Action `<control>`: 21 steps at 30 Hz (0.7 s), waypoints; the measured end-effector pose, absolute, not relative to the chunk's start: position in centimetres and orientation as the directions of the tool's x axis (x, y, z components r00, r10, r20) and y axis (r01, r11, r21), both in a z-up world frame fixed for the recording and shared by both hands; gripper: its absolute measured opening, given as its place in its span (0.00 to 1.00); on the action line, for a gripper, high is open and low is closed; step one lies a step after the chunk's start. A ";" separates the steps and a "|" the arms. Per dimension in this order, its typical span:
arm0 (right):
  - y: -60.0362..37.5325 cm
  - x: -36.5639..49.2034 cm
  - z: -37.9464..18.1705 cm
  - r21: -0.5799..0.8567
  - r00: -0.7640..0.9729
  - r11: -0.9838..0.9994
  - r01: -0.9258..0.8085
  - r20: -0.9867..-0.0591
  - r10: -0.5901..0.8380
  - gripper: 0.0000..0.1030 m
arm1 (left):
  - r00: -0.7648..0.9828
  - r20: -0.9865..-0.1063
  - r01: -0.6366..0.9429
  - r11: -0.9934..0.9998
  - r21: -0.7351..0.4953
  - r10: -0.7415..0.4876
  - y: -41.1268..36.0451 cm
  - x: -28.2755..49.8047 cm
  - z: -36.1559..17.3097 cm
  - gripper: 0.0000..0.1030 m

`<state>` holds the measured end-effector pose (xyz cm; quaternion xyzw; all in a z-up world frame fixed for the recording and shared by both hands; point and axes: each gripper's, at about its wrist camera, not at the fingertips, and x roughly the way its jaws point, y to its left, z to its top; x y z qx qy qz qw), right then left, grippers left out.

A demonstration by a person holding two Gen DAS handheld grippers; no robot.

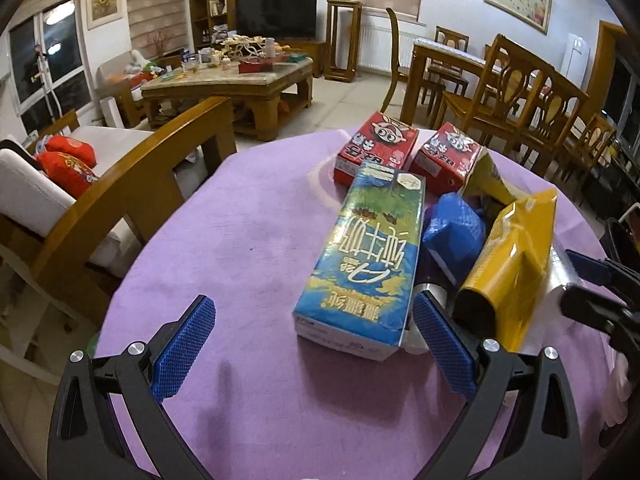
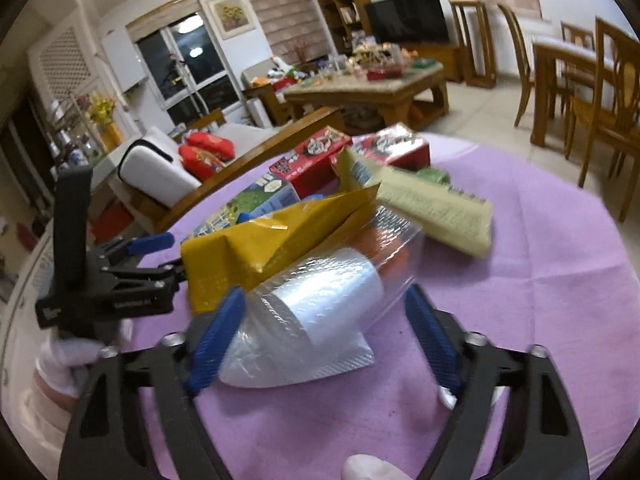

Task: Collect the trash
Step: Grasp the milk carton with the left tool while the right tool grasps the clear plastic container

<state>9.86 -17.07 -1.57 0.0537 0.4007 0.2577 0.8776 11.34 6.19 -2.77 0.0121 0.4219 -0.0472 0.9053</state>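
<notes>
Purple tablecloth [image 1: 240, 240] covered in trash, both grippers spread wide.
Left gripper [image 1: 314, 344] straddles the blue milk carton's [image 1: 360, 256] near end; right gripper [image 2: 326, 334] brackets the clear plastic packet [image 2: 320, 300], gripping nothing.

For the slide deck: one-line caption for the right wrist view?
Open right tool straddles a clear wrapper beside a yellow bag on the purple cloth.

The round table wears a matt purple cloth [image 1: 240, 240], faintly creased. On it lie a printed cardboard milk carton [image 1: 360, 256], a glossy yellow foil bag [image 1: 512, 264] and a shiny clear plastic wrapper [image 2: 320, 300]. The gripper pads [image 1: 188, 348] look like rough blue rubber on matt black plastic.
</notes>
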 end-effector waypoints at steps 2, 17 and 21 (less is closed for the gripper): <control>-16.7 10.0 -1.9 0.292 0.541 0.868 -0.400 -0.690 0.481 0.60 | 0.618 -0.782 0.094 0.995 -0.035 -0.086 6.1 11.7 -3.3 0.95; -22.4 6.7 -0.6 0.442 0.557 0.823 -0.357 -0.607 0.568 0.39 | 0.702 -0.687 0.065 0.977 -0.203 -0.190 7.8 10.6 -2.1 0.61; -24.2 4.5 0.8 0.466 0.589 0.802 -0.373 -0.550 0.593 0.38 | 0.713 -0.674 0.081 0.978 -0.191 -0.191 7.4 10.7 -1.8 0.55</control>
